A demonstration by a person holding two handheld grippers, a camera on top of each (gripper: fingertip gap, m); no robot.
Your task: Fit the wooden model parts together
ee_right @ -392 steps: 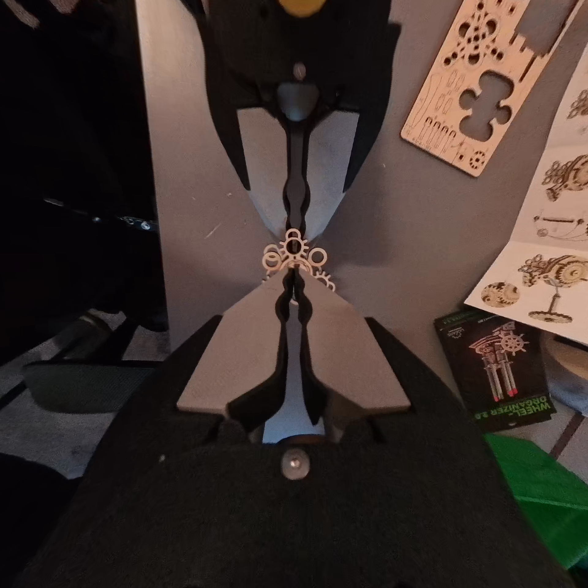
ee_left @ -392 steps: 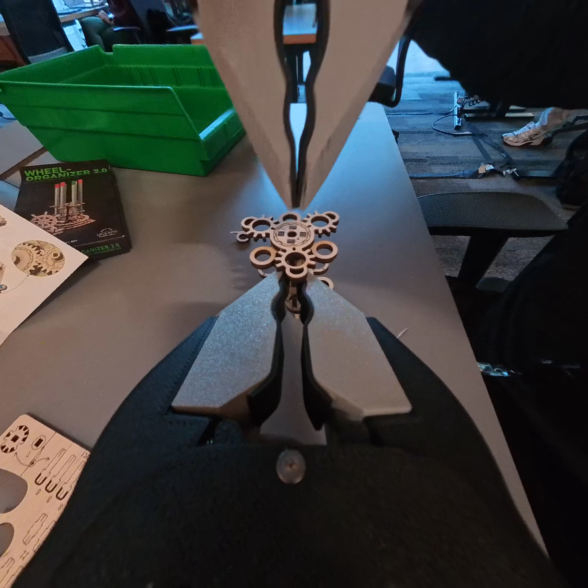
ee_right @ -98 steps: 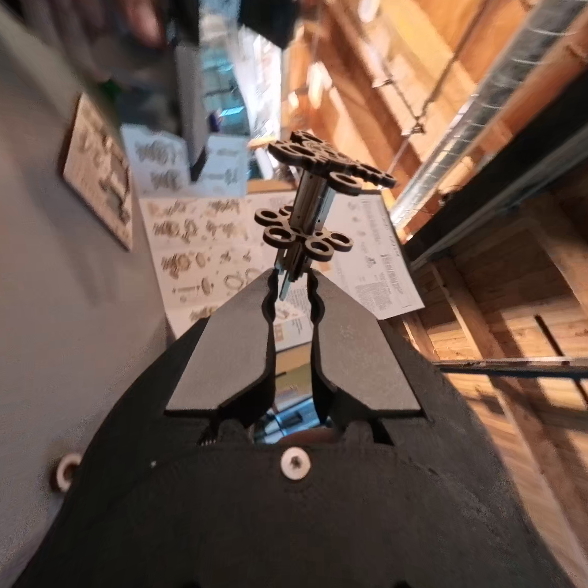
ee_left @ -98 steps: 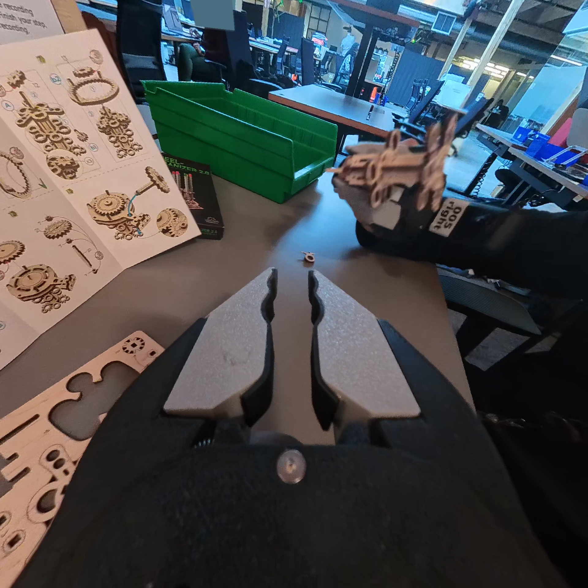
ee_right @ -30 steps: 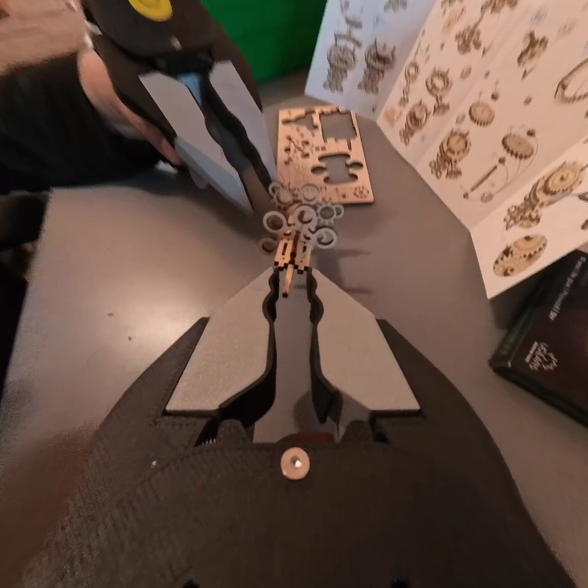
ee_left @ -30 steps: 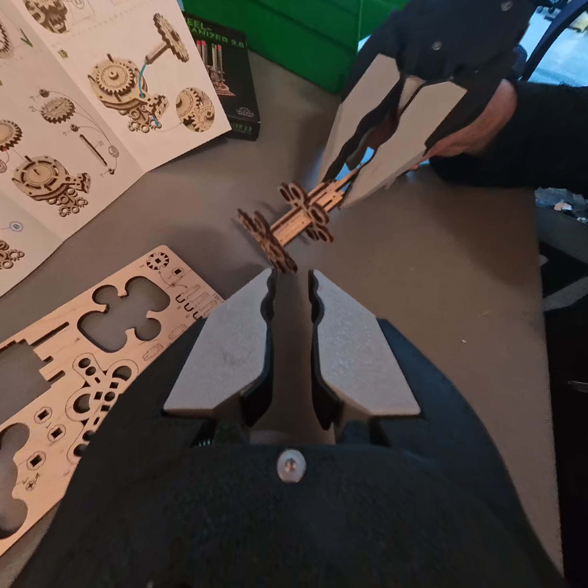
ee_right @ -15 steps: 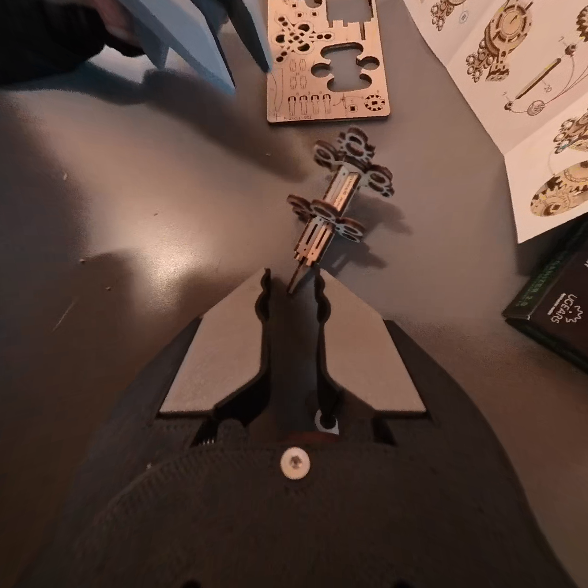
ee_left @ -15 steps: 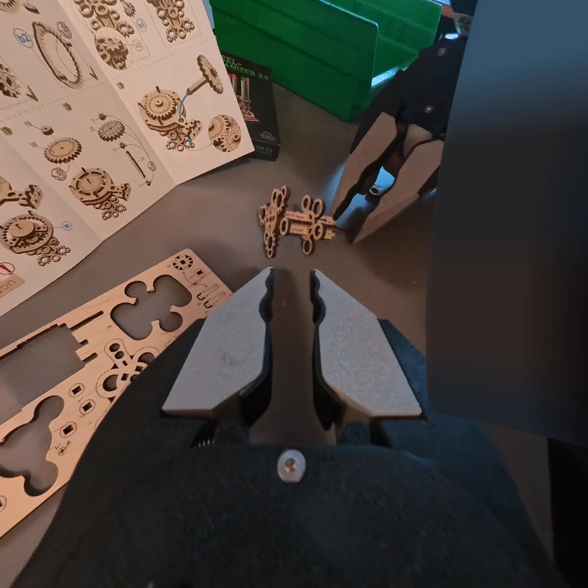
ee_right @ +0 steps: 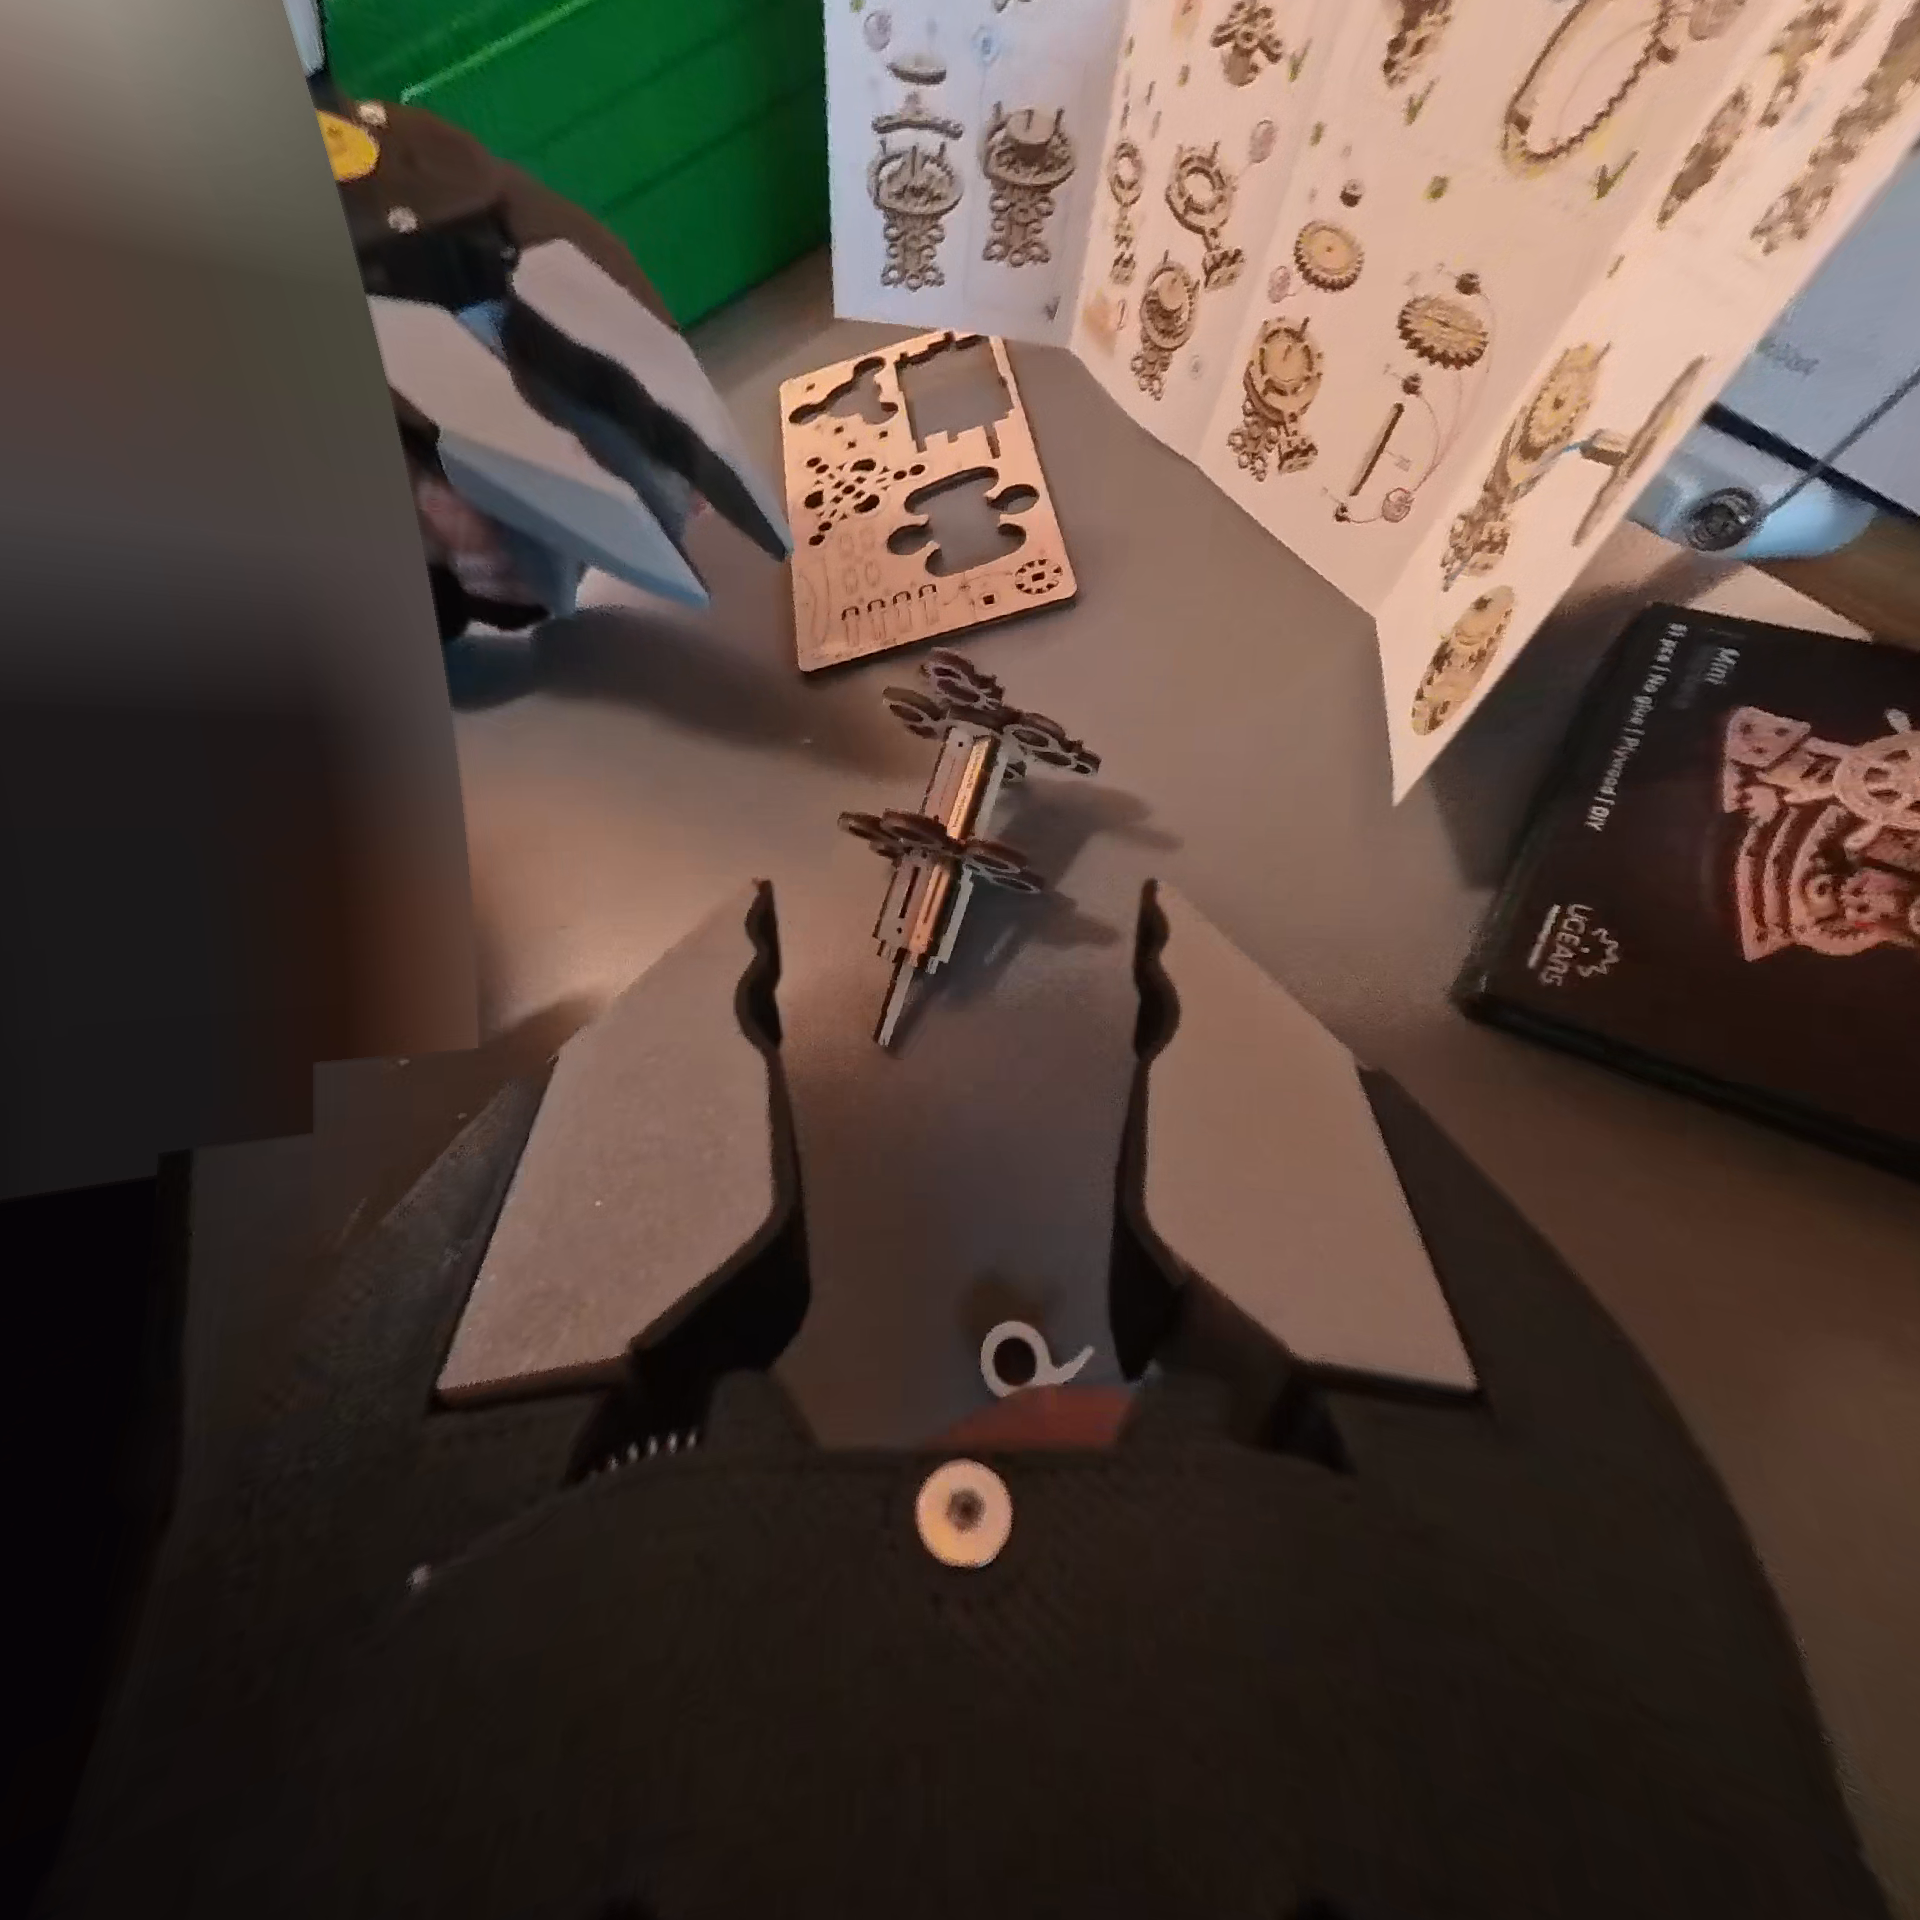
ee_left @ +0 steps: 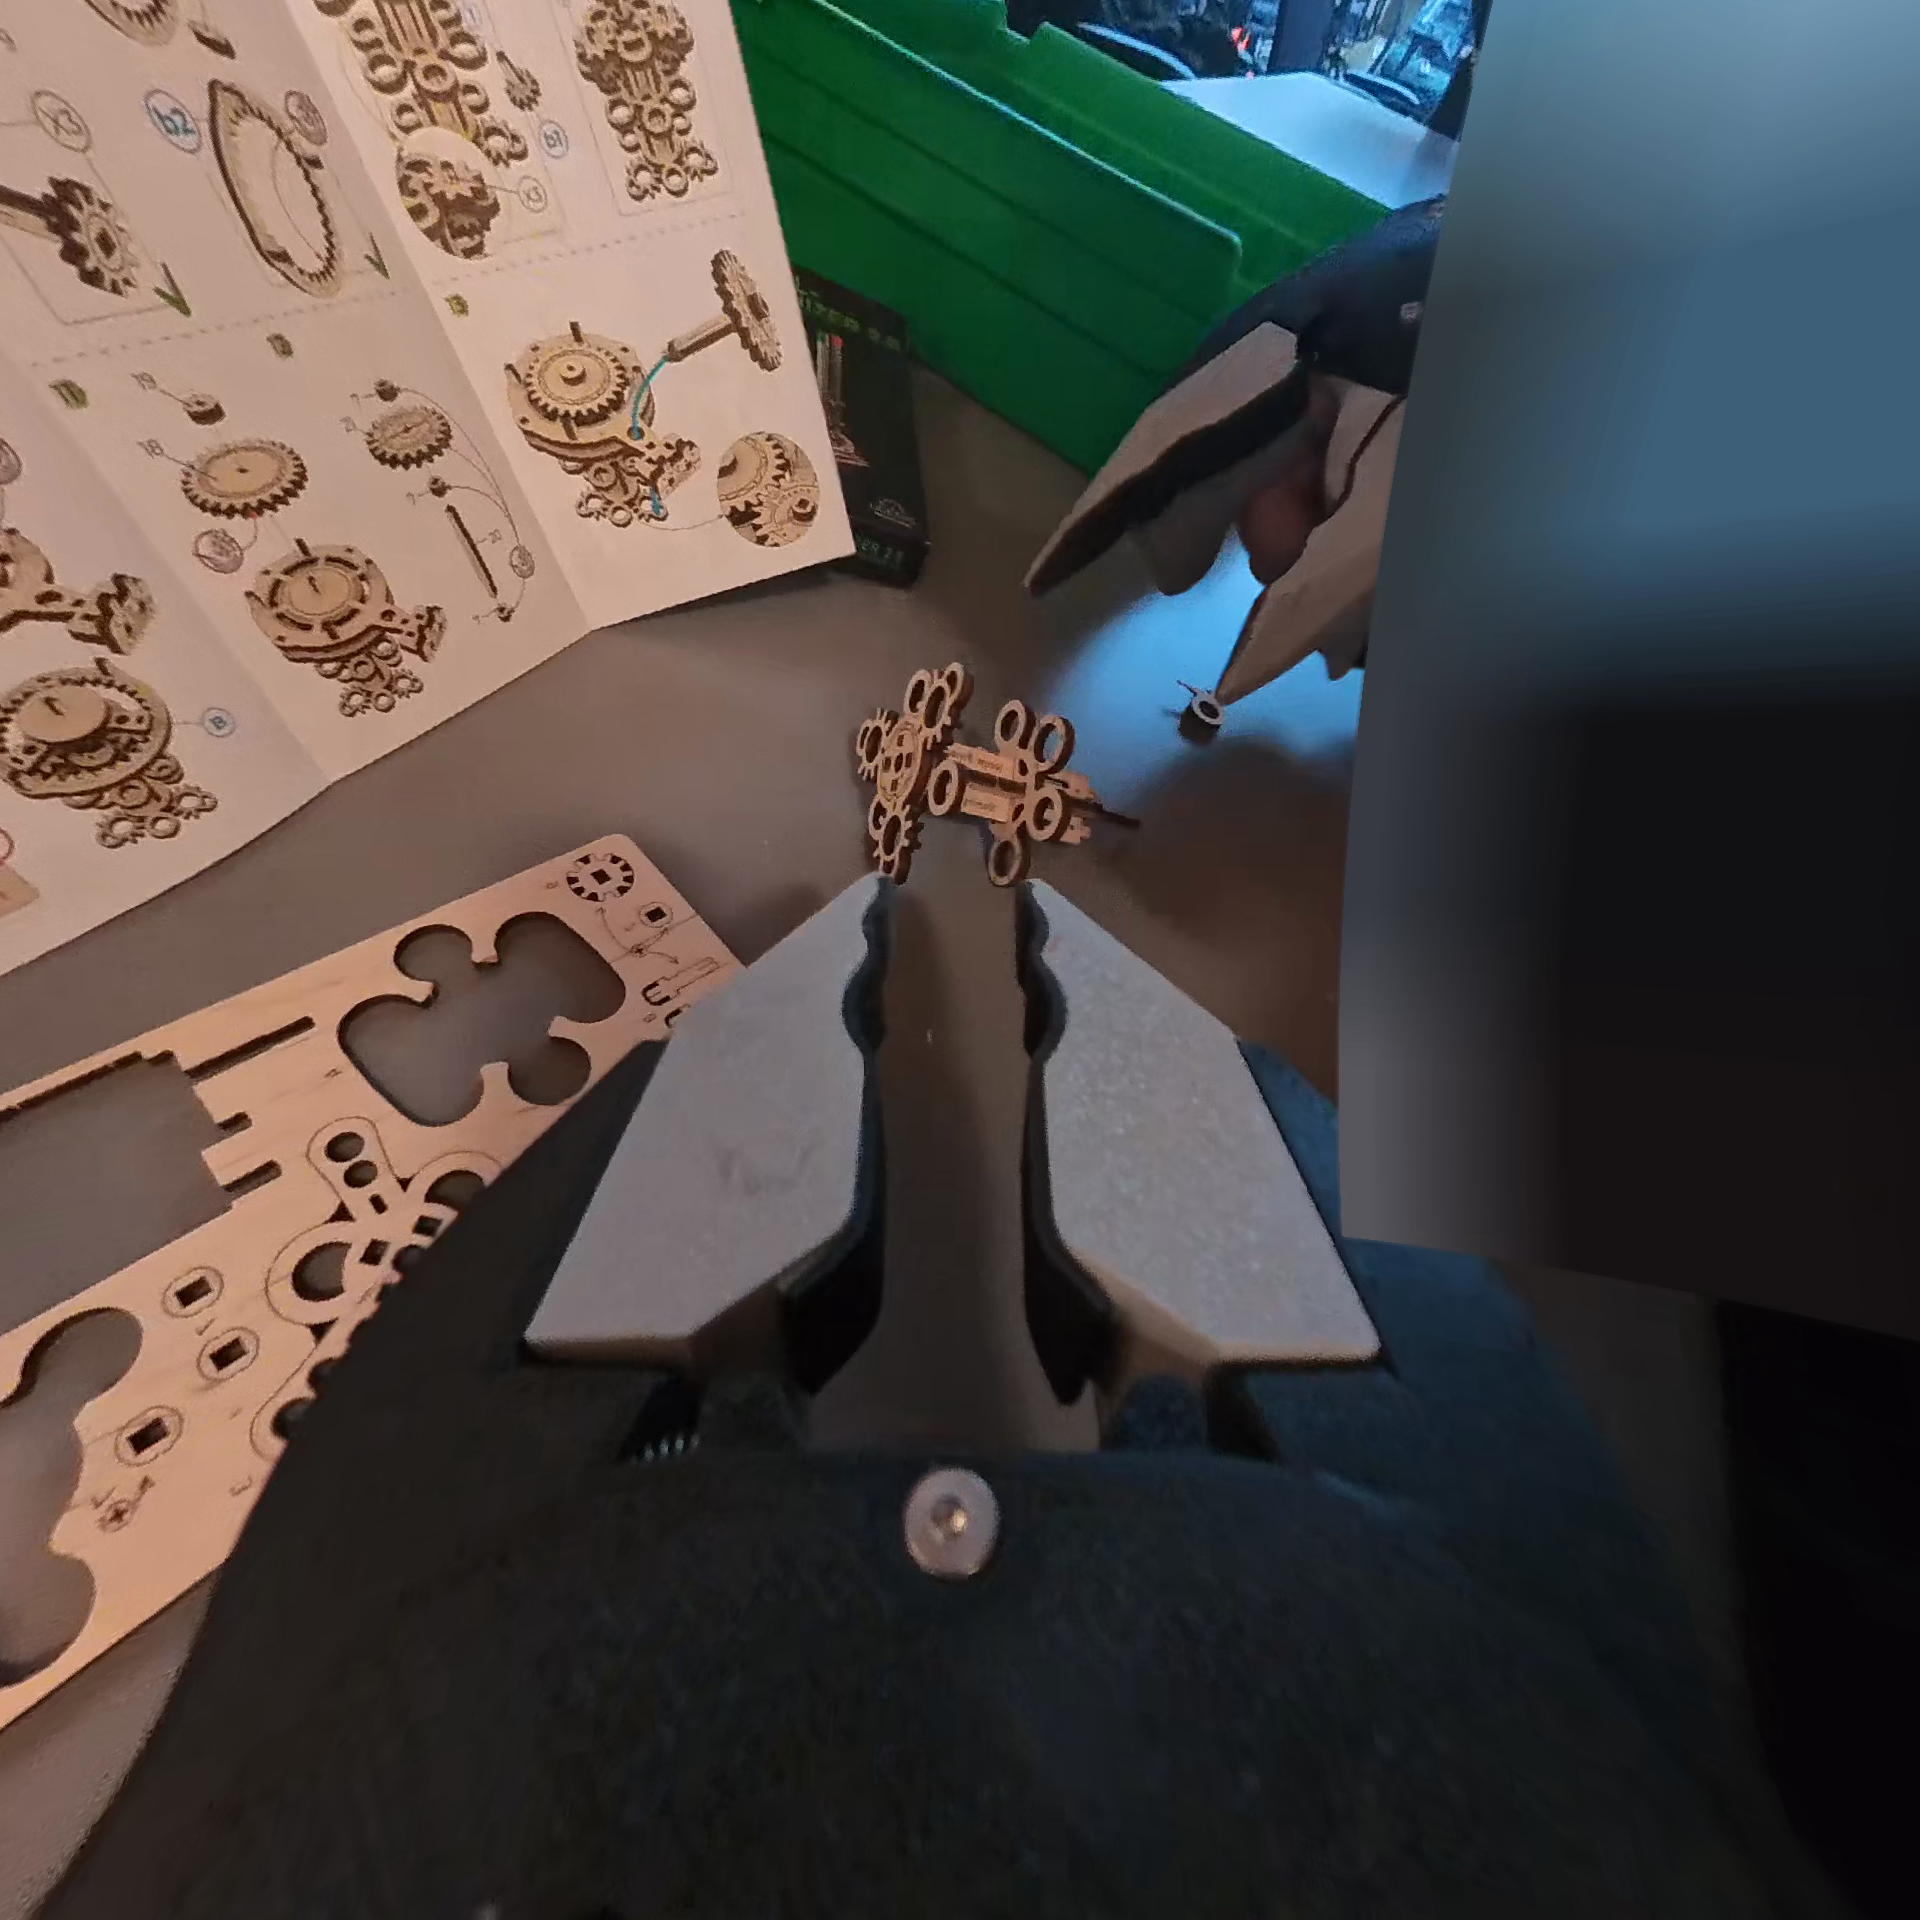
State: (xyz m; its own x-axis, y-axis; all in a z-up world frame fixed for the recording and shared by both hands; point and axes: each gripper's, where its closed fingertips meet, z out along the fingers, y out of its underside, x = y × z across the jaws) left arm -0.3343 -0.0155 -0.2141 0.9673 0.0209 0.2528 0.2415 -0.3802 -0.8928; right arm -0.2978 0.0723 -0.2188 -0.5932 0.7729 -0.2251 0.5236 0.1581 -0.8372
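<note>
So the wooden axle assembly (ee_right: 961, 831) lies just ahead of the right gripper (ee_right: 951, 904) — jaws spread wide, empty. Left gripper (ee_left: 948, 883) gapes too. Looks light and snappable — I'd pinch the square shaft, not the thin ring discs.

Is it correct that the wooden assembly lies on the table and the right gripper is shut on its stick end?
Not quite. The wooden assembly does lie on the table, but the right gripper is open, its fingers apart on either side of the stick end without touching it. The right wrist view shows this.
</note>
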